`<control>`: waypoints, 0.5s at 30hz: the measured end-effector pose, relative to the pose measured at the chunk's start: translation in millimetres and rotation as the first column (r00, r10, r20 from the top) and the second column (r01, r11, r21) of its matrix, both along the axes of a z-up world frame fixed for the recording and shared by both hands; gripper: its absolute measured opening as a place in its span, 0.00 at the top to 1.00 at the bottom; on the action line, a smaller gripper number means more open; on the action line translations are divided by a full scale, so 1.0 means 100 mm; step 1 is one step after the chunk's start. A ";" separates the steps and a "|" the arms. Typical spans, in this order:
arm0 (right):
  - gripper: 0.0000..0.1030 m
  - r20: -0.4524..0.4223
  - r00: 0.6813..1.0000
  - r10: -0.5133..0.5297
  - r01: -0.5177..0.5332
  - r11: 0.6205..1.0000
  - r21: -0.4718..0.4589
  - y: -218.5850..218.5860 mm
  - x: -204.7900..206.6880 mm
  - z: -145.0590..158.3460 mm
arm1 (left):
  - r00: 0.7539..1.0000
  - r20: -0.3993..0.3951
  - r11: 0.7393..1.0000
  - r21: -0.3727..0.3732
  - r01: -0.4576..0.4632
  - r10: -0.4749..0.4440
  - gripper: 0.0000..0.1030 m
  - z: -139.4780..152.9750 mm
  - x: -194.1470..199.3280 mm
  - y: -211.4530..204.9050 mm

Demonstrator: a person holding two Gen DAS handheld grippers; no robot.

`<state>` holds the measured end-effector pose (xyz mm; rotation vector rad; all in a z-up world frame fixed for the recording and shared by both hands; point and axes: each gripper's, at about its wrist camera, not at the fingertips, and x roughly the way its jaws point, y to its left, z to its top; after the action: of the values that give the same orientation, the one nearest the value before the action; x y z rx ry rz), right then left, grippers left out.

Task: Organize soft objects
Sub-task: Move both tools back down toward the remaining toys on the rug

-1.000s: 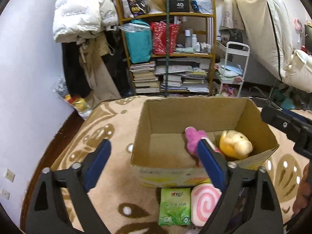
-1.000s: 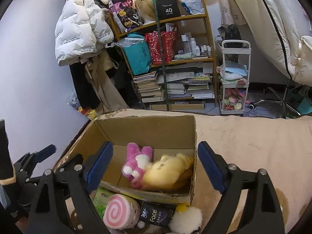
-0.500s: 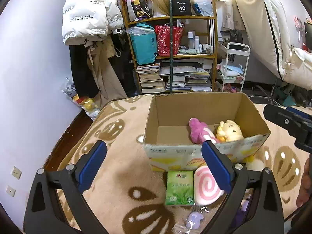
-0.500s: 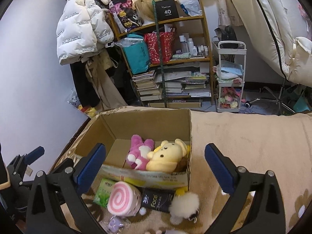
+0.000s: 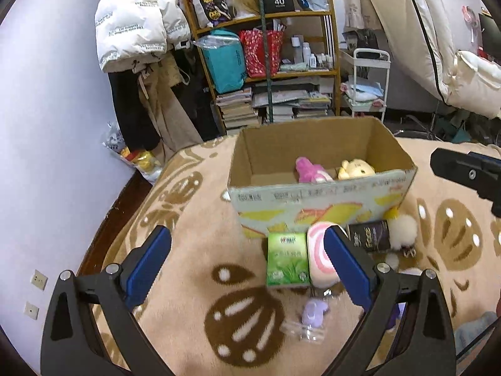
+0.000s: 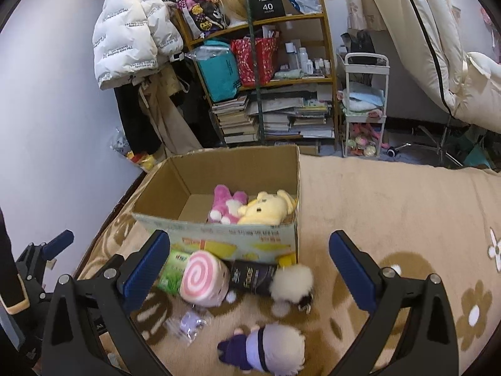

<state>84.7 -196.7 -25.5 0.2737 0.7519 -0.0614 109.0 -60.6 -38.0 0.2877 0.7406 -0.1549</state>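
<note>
Both the left gripper [image 5: 247, 260] and right gripper [image 6: 249, 264] stand wide and empty. The swirl cushion [image 6: 203, 279] lies just before the cardboard box [image 6: 219, 235] — best straddled squarely, then lifted clear of its wall.

A beige blanket [image 6: 391, 206] with brown and white flower shapes carries an open cardboard box [image 6: 250, 244]. Against the box's near wall lie a green tissue pack [image 5: 286, 260], a pink swirl-roll plush [image 6: 203, 282], a dark "Face" packet [image 6: 250, 277] and a white fluffy pompom [image 6: 291, 280]. Nearer the cameras lie a small lilac item in clear wrap [image 6: 188, 321] and a grey-and-purple plush [image 6: 266, 347].
</note>
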 end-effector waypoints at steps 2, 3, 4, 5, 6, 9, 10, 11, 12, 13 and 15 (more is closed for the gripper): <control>0.00 -0.013 1.000 0.004 -0.004 1.000 -0.009 0.01 -0.05 0.01 | 1.000 -0.017 1.000 0.009 0.003 -0.003 0.06 -0.03 -0.04 0.01; 0.00 -0.020 1.000 0.005 -0.005 1.000 -0.010 0.02 -0.07 0.00 | 1.000 -0.028 1.000 0.015 0.004 -0.003 0.06 -0.05 -0.06 0.01; 0.00 -0.032 0.999 0.005 -0.005 1.000 -0.010 0.02 -0.09 -0.01 | 0.999 -0.036 1.000 0.020 0.005 -0.004 0.06 -0.06 -0.08 0.02; 0.00 -0.043 0.999 0.005 -0.005 1.000 -0.008 0.02 -0.11 -0.03 | 0.999 -0.043 1.000 0.023 0.004 -0.003 0.06 -0.07 -0.09 0.02; 0.00 -0.057 0.998 0.007 -0.007 1.000 -0.003 0.02 -0.14 -0.05 | 0.999 -0.053 1.000 0.028 0.002 -0.001 0.06 -0.09 -0.10 0.03; 0.00 -0.126 0.992 0.020 -0.021 1.000 -0.005 0.03 -0.17 -0.12 | 0.996 -0.085 1.000 0.028 0.002 0.001 0.06 -0.12 -0.13 0.05; 0.00 -0.147 0.989 0.026 -0.028 1.000 -0.010 0.04 -0.16 -0.14 | 0.995 -0.102 1.000 0.028 0.002 0.001 0.06 -0.14 -0.13 0.05; 0.00 -0.166 0.986 0.027 -0.031 0.999 -0.019 0.04 -0.17 -0.16 | 0.993 -0.122 1.000 0.029 0.002 0.001 0.06 -0.16 -0.12 0.06; 0.00 -0.175 0.984 0.024 -0.028 0.999 -0.022 0.04 -0.17 -0.17 | 0.991 -0.133 1.000 0.031 0.003 0.001 0.06 -0.17 -0.12 0.06; 0.00 -0.178 0.984 0.023 -0.027 0.999 -0.019 0.03 -0.19 -0.18 | 0.989 -0.148 0.999 0.034 0.006 -0.001 0.06 -0.20 -0.11 0.05; 0.00 -0.198 0.980 0.028 -0.029 1.000 0.000 0.00 -0.19 -0.23 | 0.986 -0.165 0.999 0.045 0.011 -0.003 0.06 -0.25 -0.10 0.04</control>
<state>65.3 -196.3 -48.1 0.2568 0.9540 -0.0632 99.2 -56.4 -62.6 0.3239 0.9086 -0.1699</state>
